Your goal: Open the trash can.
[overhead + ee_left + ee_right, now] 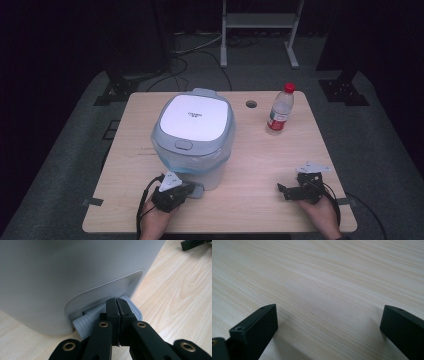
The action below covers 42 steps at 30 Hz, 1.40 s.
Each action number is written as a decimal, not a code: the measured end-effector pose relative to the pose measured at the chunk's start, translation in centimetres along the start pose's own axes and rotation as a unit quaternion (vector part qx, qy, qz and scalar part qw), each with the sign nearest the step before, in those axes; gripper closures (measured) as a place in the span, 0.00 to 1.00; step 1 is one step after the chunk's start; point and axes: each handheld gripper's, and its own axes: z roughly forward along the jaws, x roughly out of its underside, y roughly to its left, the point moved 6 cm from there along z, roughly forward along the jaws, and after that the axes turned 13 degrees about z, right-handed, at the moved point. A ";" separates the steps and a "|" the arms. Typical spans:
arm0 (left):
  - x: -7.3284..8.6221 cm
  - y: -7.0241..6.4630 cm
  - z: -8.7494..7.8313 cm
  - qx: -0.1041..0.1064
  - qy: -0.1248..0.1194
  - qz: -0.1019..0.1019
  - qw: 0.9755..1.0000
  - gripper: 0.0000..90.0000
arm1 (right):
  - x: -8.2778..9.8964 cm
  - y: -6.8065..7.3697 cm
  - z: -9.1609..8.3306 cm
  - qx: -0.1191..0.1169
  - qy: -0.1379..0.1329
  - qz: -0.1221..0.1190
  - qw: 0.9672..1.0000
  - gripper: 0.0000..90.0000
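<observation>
We get bright, even light from above on the table (260,165), and beyond it the room drops into near black. The bin (195,137) lid glares white, its print washed out. Up close to the bin everything goes soft and hazy. Over bare wood, faint shadows sit under the right gripper (329,332), and the far grain blurs.

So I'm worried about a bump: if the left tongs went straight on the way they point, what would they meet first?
The left tongs, jaws together, sit over the grey pedal at the foot of the bin. Straight ahead they would probably meet the bin's recessed lower wall just behind the pedal.
</observation>
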 end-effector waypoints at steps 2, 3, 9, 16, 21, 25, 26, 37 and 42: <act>0.0 0.1 0.1 0.000 -0.001 -0.002 1.000 1.00 | 0.0 0.0 0.0 0.000 0.000 0.000 1.000 0.00; 0.1 0.1 0.1 0.002 -0.002 -0.004 1.000 1.00 | 0.0 0.0 0.0 0.000 0.000 0.000 1.000 0.00; 0.1 0.1 0.2 -0.005 -0.001 -0.002 1.000 1.00 | 0.0 0.0 0.0 0.000 0.000 0.000 1.000 0.00; 0.2 0.0 0.2 -0.008 -0.003 -0.004 1.000 1.00 | 0.0 0.0 0.0 0.000 0.000 0.000 1.000 0.00; 0.2 0.0 0.3 -0.010 -0.004 -0.007 1.000 1.00 | 0.0 0.0 0.0 0.000 0.000 0.000 1.000 0.00; 0.3 0.0 0.3 -0.010 -0.003 -0.008 1.000 1.00 | 0.0 0.0 0.0 0.000 0.000 -0.001 1.000 0.00; 0.3 0.0 0.3 -0.010 -0.003 -0.007 1.000 1.00 | 0.0 0.0 0.0 0.000 0.000 0.000 1.000 0.00; 0.3 0.0 0.3 -0.011 -0.003 -0.007 1.000 1.00 | 0.0 0.0 0.0 0.002 0.000 0.001 1.000 0.00; 0.3 0.0 0.3 -0.011 -0.001 -0.007 1.000 1.00 | 0.0 0.0 0.0 0.002 0.000 0.001 1.000 0.00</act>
